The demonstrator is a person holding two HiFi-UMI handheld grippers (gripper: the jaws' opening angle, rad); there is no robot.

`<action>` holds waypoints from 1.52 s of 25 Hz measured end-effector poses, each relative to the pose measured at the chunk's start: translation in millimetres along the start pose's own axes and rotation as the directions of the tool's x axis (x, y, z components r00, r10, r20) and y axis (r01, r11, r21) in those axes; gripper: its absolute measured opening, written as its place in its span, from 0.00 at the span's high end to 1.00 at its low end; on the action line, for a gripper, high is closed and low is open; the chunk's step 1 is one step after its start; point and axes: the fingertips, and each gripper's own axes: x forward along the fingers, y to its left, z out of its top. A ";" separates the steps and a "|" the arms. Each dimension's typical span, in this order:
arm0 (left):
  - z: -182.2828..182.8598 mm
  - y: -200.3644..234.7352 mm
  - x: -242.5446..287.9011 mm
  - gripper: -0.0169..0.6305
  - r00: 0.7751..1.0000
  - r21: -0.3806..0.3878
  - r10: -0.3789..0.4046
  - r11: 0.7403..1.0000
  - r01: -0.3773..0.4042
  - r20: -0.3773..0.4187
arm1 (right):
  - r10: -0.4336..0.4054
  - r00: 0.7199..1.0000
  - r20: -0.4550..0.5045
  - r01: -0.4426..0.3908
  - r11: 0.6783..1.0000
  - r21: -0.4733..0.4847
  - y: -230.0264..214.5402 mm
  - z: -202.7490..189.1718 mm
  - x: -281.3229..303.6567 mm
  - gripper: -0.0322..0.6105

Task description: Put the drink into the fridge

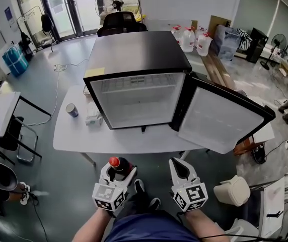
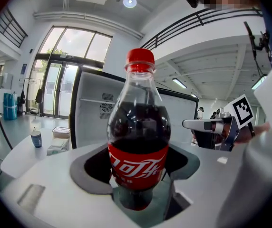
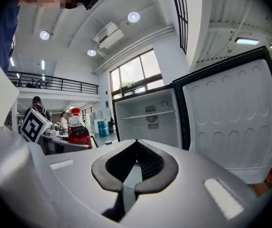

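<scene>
A cola bottle [image 1: 117, 165] with a red cap and red label stands upright in my left gripper [image 1: 118, 171], which is shut on it, in front of the table. The bottle [image 2: 139, 132] fills the left gripper view, its lower body between the dark pads. My right gripper [image 1: 179, 168] hangs beside it, shut and empty; its pads [image 3: 148, 167] meet at the tips. The black mini fridge [image 1: 134, 79] stands on the white table [image 1: 73, 135] with its door [image 1: 219, 117] swung open to the right and its white inside bare. The fridge [image 3: 148, 115] and bottle [image 3: 78, 129] also show in the right gripper view.
On the table left of the fridge are a small blue can [image 1: 72, 110] and a white box [image 1: 93, 116]. A black chair [image 1: 120, 21] and a fan [image 1: 117, 1] are behind the fridge. A white bin [image 1: 233, 189] is on the floor at my right, and a desk [image 1: 0, 112] at the left.
</scene>
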 end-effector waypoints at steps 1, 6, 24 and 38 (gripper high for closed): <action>1.7 2.4 4.6 0.49 1.000 0.005 0.002 1.000 -0.002 0.002 | 0.000 1.000 -0.003 0.000 1.000 -0.004 -1.6 1.0 4.5 0.94; 8.4 22.1 33.6 0.49 1.000 0.008 0.013 1.000 -0.013 0.008 | 0.000 1.000 -0.015 0.000 1.000 -0.014 -9.2 4.4 32.6 0.94; 20.1 139.6 198.0 0.49 0.994 0.043 0.100 0.994 -0.098 -0.038 | -0.049 0.996 -0.080 0.046 0.998 -0.041 -33.5 13.3 114.1 0.94; 14.3 196.8 281.2 0.49 0.977 0.070 0.193 0.980 -0.187 -0.088 | -0.104 0.987 -0.119 0.100 0.994 -0.041 -48.1 10.6 128.9 0.94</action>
